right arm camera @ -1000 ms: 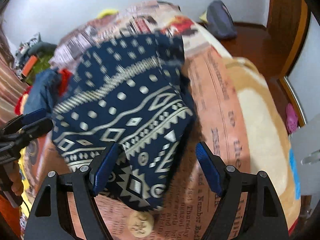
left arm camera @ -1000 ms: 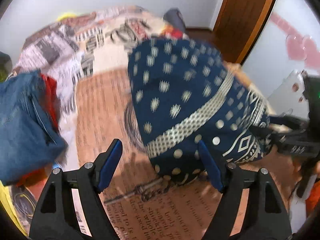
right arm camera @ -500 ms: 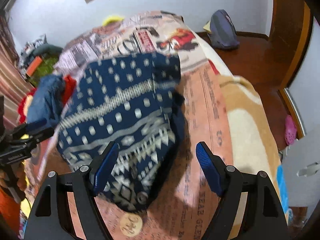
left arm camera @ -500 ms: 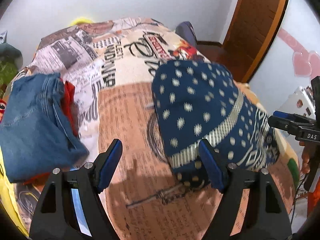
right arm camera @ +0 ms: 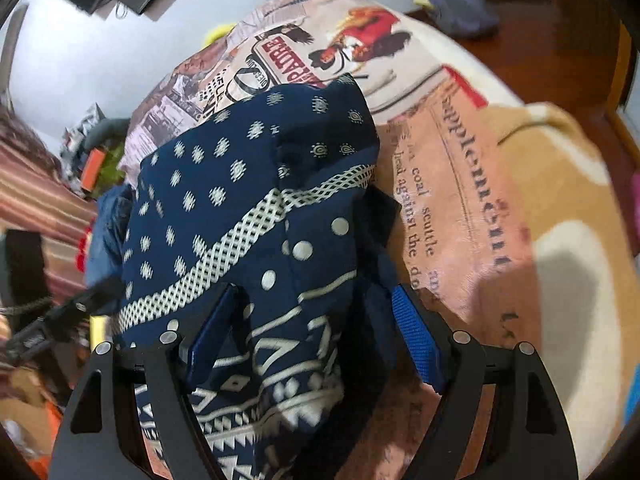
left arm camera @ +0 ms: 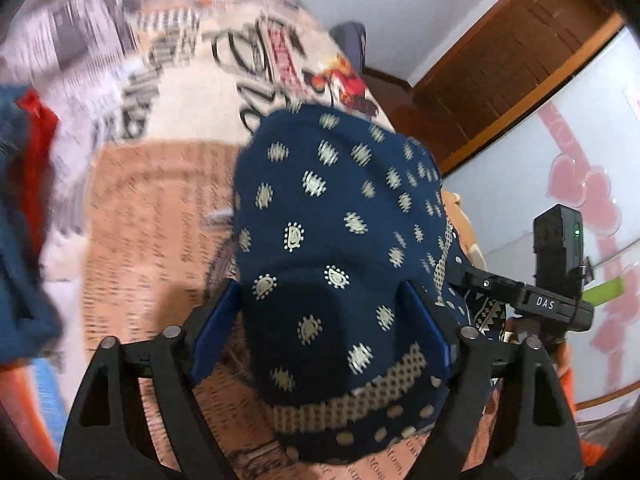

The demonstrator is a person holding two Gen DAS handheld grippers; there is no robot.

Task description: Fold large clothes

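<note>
A folded navy garment [left arm camera: 336, 216] with cream dots and patterned bands lies on the bed. In the left wrist view my left gripper [left arm camera: 320, 332] is open, its blue fingers on either side of the garment's near end. In the right wrist view the same garment [right arm camera: 248, 208] fills the middle. My right gripper [right arm camera: 312, 336] is open, its fingers straddling the garment's patterned end. The right gripper's body also shows in the left wrist view [left arm camera: 532, 300], just right of the garment.
The bed cover [left arm camera: 152, 208] has a newspaper print. Folded jeans and a red garment [left arm camera: 24, 200] lie at the left. A dark bag [right arm camera: 456, 0] sits on the wooden floor beyond the bed. A wooden door [left arm camera: 500, 60] stands at the right.
Both grippers have moved in close to the navy garment, so its near ends now sit between the open fingers. The garment itself has stayed on the bed.
</note>
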